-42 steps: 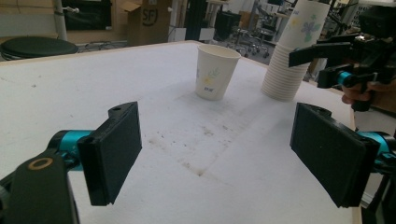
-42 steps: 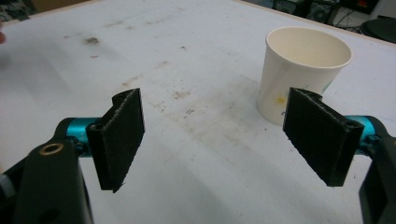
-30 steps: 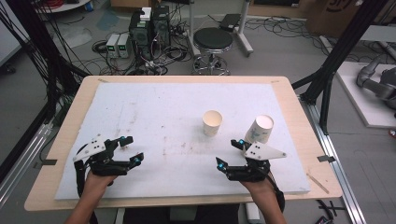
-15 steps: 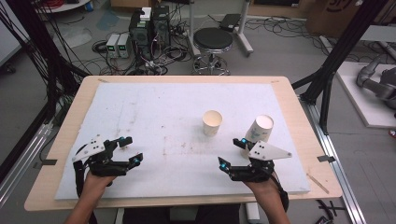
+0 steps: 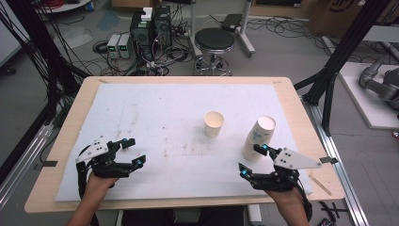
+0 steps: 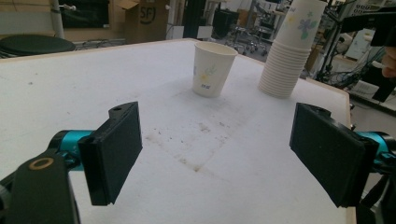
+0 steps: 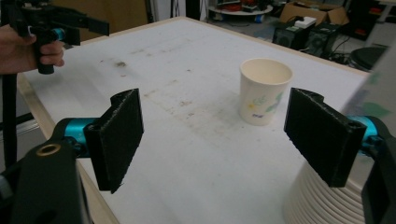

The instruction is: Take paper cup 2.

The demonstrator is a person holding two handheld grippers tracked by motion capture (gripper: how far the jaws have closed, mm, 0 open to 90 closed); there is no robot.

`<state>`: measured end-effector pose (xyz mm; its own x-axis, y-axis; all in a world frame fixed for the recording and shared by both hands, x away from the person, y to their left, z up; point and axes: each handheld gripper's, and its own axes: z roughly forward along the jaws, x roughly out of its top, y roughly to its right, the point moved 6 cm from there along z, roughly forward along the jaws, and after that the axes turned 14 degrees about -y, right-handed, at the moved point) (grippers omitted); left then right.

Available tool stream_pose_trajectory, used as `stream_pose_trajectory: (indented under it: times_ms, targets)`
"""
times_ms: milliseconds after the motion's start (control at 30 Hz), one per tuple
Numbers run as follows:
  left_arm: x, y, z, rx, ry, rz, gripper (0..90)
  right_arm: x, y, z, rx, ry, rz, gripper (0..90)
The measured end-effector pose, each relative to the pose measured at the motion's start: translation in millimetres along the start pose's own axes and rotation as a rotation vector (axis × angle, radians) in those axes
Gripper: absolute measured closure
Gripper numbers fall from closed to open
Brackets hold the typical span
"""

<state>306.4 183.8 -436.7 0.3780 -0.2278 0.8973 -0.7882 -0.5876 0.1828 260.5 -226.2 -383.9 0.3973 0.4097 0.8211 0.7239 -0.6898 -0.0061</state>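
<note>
high view shows the right gripper [image 5: 252,160] and left gripper [image 5: 129,152] both released, the right risking toppling the tilted cup stack [image 5: 258,137] beside it.

- Single cream paper cup [image 5: 214,124]: matt, printed flowers.
- White foam-like mat [image 5: 155,113] under the cup: matt, stained.
- Pale wooden table edge [image 5: 188,80] around the mat: smooth.

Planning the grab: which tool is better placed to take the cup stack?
Right. The right tool is open beside the cup stack; the left tool sits across the table.
</note>
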Motion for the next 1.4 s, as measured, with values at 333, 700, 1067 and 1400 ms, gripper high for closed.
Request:
stream_pose_trajectory:
  times_ms: [333,700,1067,1400]
  targets:
    - [-1.8,2.1,-1.4,0.003,-0.005,0.003,16.9,-3.2,25.7,-21.1,-0.071,0.013,0.053,20.3]
    - [-2.4,3.4,-1.6,-0.003,-0.005,0.003,16.9,4.5,59.7,-27.7,-0.157,0.016,0.113,20.3]
    - [-3.0,1.4,-0.2,-0.007,-0.012,0.003,16.9,18.7,86.6,-8.8,-0.176,-0.009,0.163,20.3]
    - [-4.0,-1.0,-1.9,-0.006,-0.011,-0.005,16.9,23.8,95.4,12.0,-0.158,-0.029,0.182,20.3]
